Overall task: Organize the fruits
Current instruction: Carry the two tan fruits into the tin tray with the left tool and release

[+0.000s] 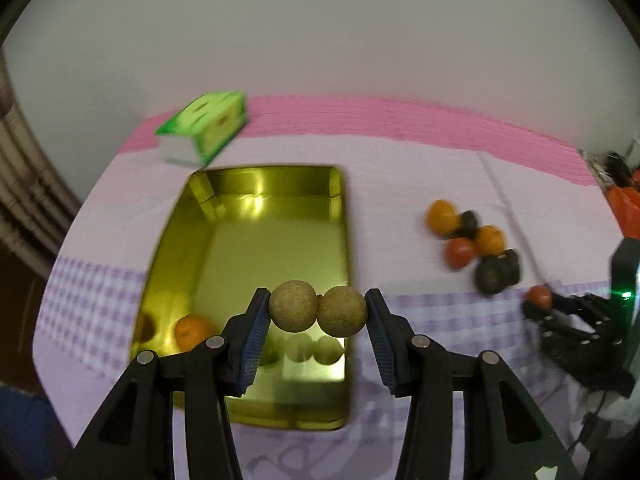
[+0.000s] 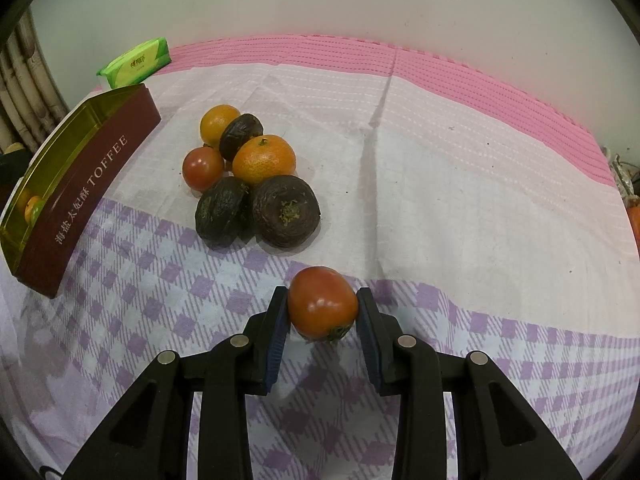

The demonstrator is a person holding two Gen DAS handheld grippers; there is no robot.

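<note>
My left gripper (image 1: 317, 312) is shut on a pair of joined tan round fruits (image 1: 317, 312) and holds them above the near end of the gold tin (image 1: 256, 240). An orange (image 1: 191, 332) lies inside the tin. My right gripper (image 2: 322, 306) is shut on a red tomato (image 2: 322, 304) just above the cloth; it also shows at the right of the left wrist view (image 1: 539, 297). A pile of loose fruit lies on the cloth: two oranges (image 2: 264, 159), a tomato (image 2: 203, 168) and three dark wrinkled fruits (image 2: 286, 211).
The tin's maroon side reads TOFFEE (image 2: 92, 184). A green tissue pack (image 2: 136, 62) lies at the table's far left. The cloth (image 2: 440, 200) is pink, white and purple-checked. A white wall stands behind. Orange items (image 1: 628, 208) sit at the far right edge.
</note>
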